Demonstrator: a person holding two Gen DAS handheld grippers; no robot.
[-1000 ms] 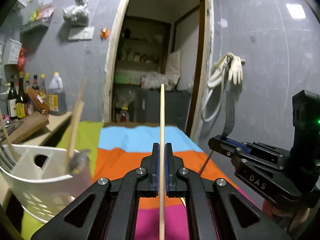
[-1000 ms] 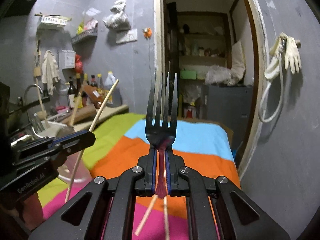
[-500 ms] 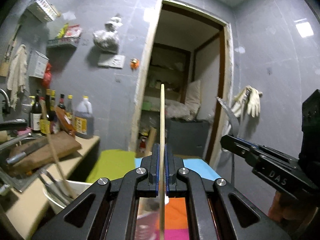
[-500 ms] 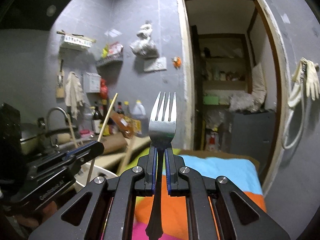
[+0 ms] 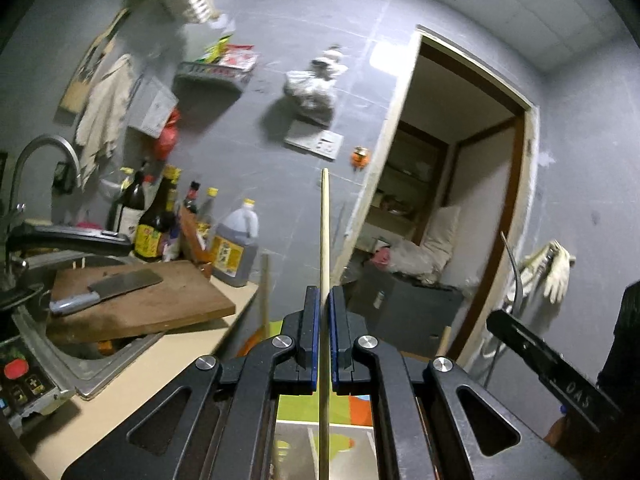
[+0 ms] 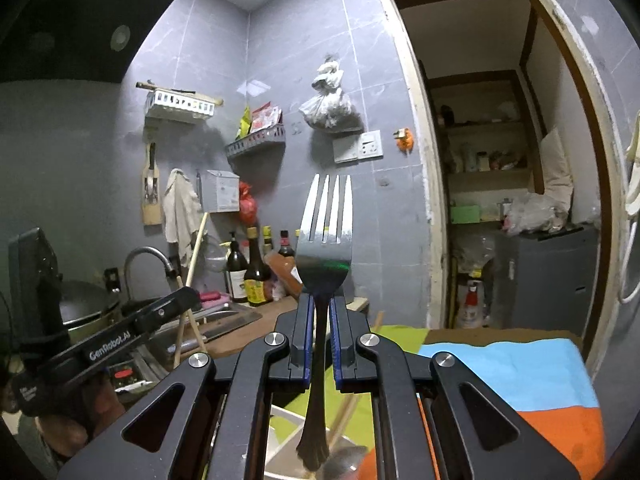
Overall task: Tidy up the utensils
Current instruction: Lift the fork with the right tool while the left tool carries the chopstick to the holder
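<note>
Left wrist view: left gripper (image 5: 325, 312) clamps a chopstick (image 5: 324, 240), right gripper (image 6: 320, 320) a fork (image 6: 326, 232); both have risen above the white holder (image 6: 286, 420), ready for sorting

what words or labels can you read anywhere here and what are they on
"GenRobot.AI": on the side of the left gripper, seen from the right wrist.
"DAS": on the side of the right gripper, seen from the left wrist, upside down.
Sauce bottle labels and oil jug label: too blurred to read.
</note>
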